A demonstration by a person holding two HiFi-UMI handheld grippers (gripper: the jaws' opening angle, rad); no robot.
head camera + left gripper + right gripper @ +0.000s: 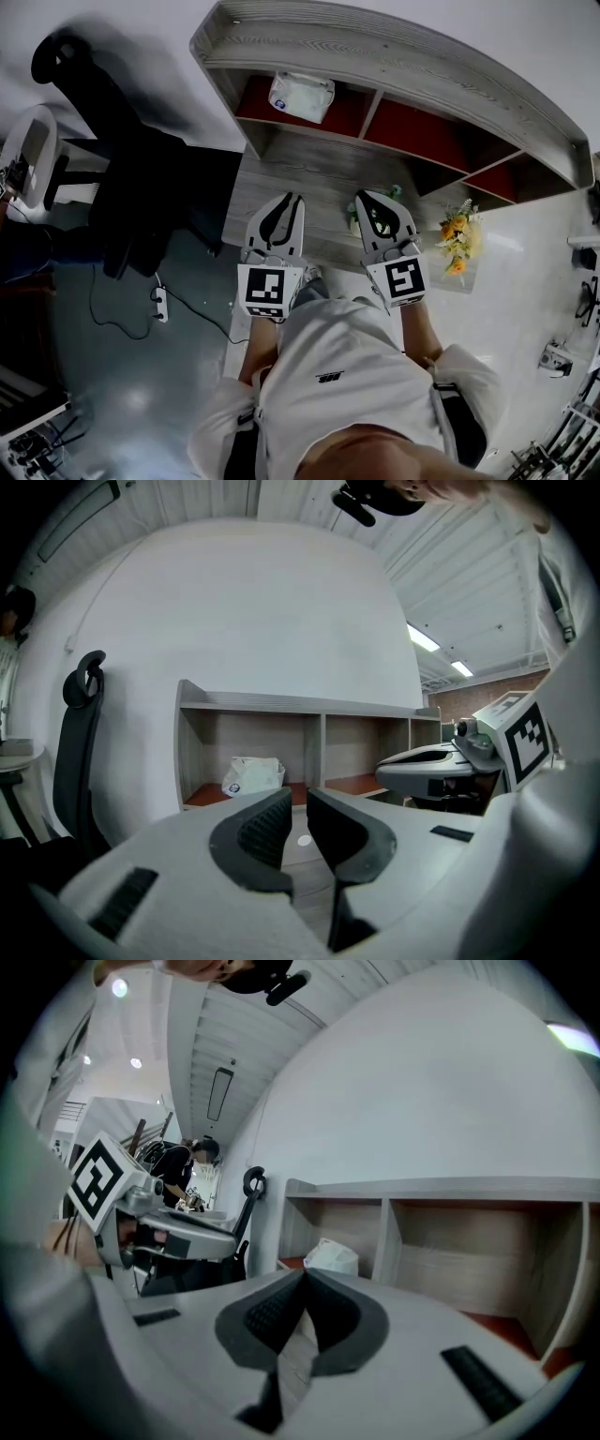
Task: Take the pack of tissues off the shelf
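Observation:
The pack of tissues [300,96], white with a blue mark, lies in the shelf's [394,56] leftmost compartment on its red floor. The left gripper view shows the pack [253,775] straight ahead in the shelf [300,703]; the right gripper view has it [330,1256] ahead and slightly left. Both grippers are held side by side over the wooden surface [309,178] in front of the shelf, well short of the pack. My left gripper [293,197] [295,799] has its jaws a narrow gap apart, holding nothing. My right gripper [361,195] [305,1274] is shut and holds nothing.
A black office chair [122,141] [75,752] stands left of the shelf. Yellow flowers [457,239] sit to the right of my right gripper. A power strip [160,302] and cable lie on the floor at the left. The shelf's other compartments look bare.

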